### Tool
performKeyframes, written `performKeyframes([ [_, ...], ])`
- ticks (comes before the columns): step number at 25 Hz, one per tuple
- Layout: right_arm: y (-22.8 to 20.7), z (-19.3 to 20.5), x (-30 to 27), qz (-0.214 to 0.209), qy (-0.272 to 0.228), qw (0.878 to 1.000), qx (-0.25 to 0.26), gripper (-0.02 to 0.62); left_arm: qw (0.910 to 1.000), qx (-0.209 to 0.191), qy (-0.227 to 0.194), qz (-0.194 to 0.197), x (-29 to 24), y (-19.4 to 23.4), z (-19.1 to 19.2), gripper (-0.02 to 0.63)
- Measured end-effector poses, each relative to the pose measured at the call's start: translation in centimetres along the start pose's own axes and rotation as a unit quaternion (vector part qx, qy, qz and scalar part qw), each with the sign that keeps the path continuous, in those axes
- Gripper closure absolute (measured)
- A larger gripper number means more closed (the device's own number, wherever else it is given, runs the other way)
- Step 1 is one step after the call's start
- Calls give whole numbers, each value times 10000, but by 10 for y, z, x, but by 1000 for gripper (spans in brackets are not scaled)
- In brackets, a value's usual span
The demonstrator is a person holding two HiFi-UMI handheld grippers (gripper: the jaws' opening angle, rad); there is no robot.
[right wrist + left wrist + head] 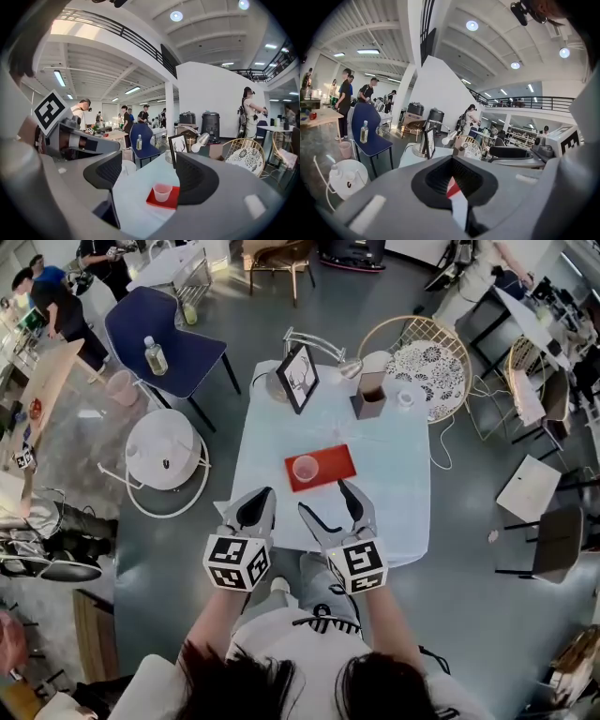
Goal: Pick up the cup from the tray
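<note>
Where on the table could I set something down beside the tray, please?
The table is bare right of the red tray, out to its edge, and left of it, beside the cup. The tray's right half is free too. The far end is crowded: picture frame, lamp and brown box.
</note>
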State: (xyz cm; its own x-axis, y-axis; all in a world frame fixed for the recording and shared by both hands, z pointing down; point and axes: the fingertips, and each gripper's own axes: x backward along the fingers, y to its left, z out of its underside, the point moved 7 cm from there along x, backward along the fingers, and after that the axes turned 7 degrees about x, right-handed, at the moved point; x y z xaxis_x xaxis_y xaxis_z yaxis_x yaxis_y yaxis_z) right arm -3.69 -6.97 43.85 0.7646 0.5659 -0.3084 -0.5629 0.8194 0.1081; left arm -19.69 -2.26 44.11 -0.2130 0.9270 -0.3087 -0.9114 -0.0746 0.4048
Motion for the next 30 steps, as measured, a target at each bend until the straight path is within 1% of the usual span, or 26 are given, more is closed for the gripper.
performKeyframes([
  [3,-9,7,-15,-101,117,9999,74,219,9999,-2,65,-142,-14,5,0,606],
  [7,-18,5,-26,-319,-162,9993,-85,215,9997,1,185,-174,-32,5,-3,606],
  [11,-25,12,-41,-534,36,9983,215,207,9991,33,211,-367,-47,10,-3,606],
  [15,-41,21,-54,-660,27,9978,91,186,9980,32,290,-562,-62,14,-1,606],
  [20,-50,46,-80,-932,431,9944,241,173,9963,156,312,-780,-74,16,3,606],
  [23,-55,66,-97,-985,644,9928,232,163,9954,164,372,-862,-83,18,10,606],
  [25,-55,79,-110,-1012,730,9920,186,161,9937,165,483,-1002,-89,24,18,606],
  [27,-54,86,-120,-1099,855,9900,230,158,9917,218,568,-1132,-95,30,23,606],
  [30,-52,95,-132,-1192,1063,9868,272,152,9906,338,588,-1187,-101,33,25,606],
])
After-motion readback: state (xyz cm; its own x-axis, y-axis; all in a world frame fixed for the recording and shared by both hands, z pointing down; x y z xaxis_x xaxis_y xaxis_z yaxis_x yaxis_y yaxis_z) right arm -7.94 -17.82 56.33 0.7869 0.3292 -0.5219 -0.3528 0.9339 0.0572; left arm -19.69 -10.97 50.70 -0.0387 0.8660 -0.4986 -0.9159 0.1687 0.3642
